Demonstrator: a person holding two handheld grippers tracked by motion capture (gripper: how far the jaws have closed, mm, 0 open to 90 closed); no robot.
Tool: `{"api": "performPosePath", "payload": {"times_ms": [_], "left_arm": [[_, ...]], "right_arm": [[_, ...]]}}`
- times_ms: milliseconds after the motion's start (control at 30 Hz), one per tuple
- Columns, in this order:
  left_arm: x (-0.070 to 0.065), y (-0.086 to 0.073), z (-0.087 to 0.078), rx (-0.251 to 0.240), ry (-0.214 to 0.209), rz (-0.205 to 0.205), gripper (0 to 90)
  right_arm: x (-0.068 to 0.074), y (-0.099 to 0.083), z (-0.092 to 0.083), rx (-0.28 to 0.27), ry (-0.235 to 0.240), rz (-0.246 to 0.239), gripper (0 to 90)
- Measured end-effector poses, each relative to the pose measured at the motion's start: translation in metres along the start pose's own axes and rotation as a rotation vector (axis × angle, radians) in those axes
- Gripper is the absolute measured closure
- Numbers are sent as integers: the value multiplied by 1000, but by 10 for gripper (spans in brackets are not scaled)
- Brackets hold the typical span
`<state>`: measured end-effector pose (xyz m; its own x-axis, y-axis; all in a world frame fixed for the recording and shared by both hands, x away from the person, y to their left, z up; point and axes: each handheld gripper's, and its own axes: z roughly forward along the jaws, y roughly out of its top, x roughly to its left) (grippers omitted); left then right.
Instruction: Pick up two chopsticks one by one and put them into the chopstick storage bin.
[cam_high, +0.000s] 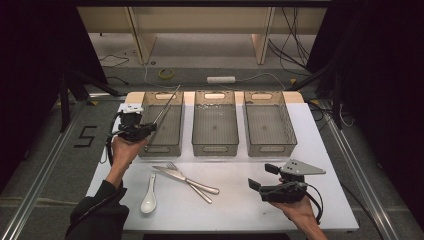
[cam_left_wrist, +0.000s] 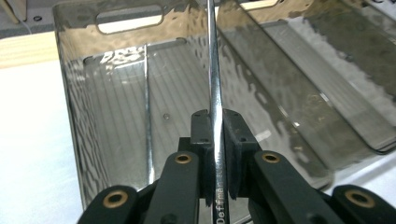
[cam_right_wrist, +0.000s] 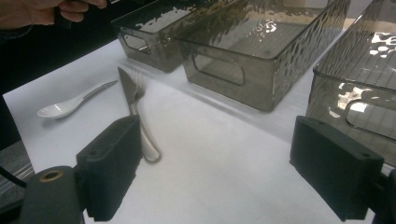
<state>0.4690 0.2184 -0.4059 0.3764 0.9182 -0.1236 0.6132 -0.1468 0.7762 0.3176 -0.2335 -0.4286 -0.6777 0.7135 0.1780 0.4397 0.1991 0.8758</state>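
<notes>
The left gripper (cam_left_wrist: 216, 156) is clamped low on a thin steel chopstick (cam_left_wrist: 215, 79) slanting over the left bin (cam_high: 176, 107). It looks light, stiff and slippery, likely to pivot. The right gripper (cam_high: 263, 177) hangs spread wide, holding nothing.

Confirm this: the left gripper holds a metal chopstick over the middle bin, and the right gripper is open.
Wrong bin. The left gripper holds the metal chopstick over the left bin, not the middle bin, as the high view shows. The right gripper is open.
</notes>
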Motion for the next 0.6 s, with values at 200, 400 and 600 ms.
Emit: {"api": "performPosePath", "payload": {"times_ms": [200, 400, 600], "left_arm": [[7, -1, 8, 24, 18, -12, 833], [14, -2, 16, 43, 35, -40, 832], [19, -5, 23, 64, 49, -55, 832]], "right_arm": [[1, 1, 0, -2, 3, -4, 180], [2, 1, 0, -1, 7, -8, 181], [2, 1, 1, 4, 12, -13, 182]]}}
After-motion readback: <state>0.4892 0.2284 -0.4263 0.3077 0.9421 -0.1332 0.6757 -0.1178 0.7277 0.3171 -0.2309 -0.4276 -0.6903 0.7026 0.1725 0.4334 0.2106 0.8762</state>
